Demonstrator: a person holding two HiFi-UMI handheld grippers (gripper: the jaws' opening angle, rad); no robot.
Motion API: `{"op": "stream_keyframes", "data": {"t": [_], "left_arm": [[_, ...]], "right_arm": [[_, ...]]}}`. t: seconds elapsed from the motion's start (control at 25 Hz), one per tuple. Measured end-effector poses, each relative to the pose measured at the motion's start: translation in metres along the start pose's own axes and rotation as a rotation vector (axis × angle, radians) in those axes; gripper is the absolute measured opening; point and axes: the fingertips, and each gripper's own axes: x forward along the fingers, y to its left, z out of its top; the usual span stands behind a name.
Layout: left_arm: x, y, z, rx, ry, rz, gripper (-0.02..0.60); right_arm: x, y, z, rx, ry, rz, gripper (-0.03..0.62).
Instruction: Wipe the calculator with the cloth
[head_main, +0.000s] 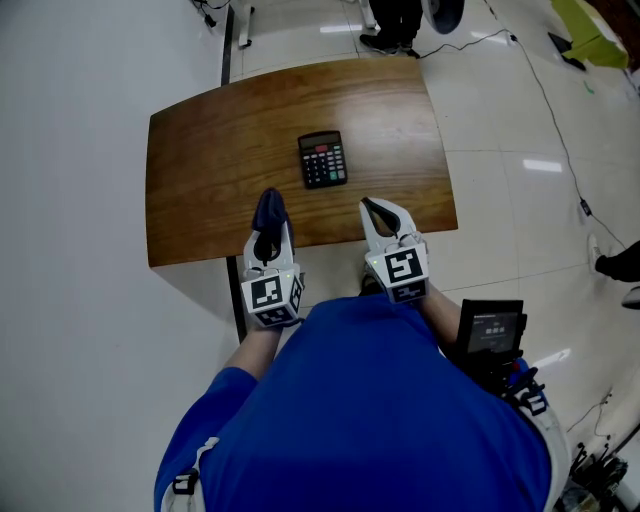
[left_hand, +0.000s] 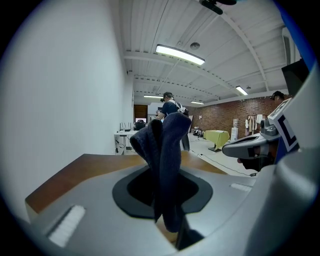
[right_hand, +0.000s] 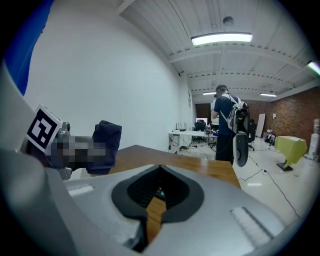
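The left gripper clamps the navy cloth, the right gripper sits closed and empty, and only the head view shows the calculator ahead of both.

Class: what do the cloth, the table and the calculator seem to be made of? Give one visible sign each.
Cloth: soft dark blue knit fabric, matt; it folds limply.
Table: wood or wood-look laminate, smooth; brown grain streaks.
Calculator: probably hard black plastic, matt; rigid moulded case.
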Motion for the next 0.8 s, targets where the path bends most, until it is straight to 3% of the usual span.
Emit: {"op": "stream_keyframes", "data": {"t": [0.4, 0.8], "left_arm": [[0.066, -0.02, 0.007, 0.044, 0.06, 0.038, 0.066], [0.124, -0.02, 0.006, 0.074, 0.117, 0.006, 0.066]], "right_arm": [[0.035, -0.054, -0.015, 0.053, 0.021, 0.067, 0.003], [0.062, -0.087, -0.028, 0.056, 0.074, 0.048, 0.003]]}}
